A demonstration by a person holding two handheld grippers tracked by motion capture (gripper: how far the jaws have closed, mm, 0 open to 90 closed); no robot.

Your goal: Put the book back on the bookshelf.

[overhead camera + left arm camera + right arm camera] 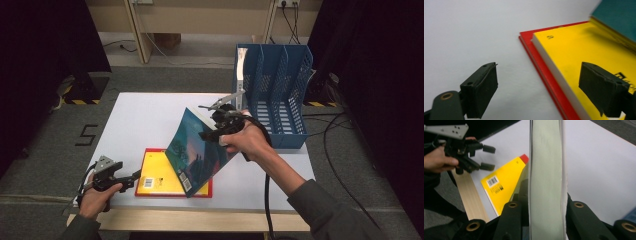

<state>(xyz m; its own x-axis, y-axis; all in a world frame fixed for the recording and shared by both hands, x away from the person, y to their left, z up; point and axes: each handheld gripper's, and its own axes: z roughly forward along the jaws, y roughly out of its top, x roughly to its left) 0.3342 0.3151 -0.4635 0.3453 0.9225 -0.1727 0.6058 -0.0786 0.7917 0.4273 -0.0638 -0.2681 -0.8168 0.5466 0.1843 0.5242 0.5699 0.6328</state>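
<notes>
Teal book [192, 150] is clamped in my right hand-held gripper [216, 131], tilted, with its lower corner over the stack and its upper edge raised toward the file rack. In the right gripper view the page block [547, 180] stands upright between the two black jaws, which press on it from both sides. I judge the lift to be under way: the book is clear of the stack along most of its length, but I cannot tell whether its lowest corner touches the yellow book beneath.

Directly under it lies the yellow book [157, 172], flat on a red book [207, 192] whose margin shows around it. Both rest on the white worktop [145, 120] near the front edge.

My left hand-held gripper [134, 176] sits just beside the left edge of that stack. Its jaws stand apart with nothing between the pads; in the left gripper view one pad [482, 87] hovers over bare worktop and the other over the yellow cover.

At the far right corner stands the blue file rack [272, 90], well apart from the stack, with one white-spined volume [241, 75] upright in its leftmost compartment; the other compartments look vacant.

Status, as I judge it: one volume filed, one in transit, two left on the worktop. Remaining: carry the teal book to the rack, turn it upright, slot it.
</notes>
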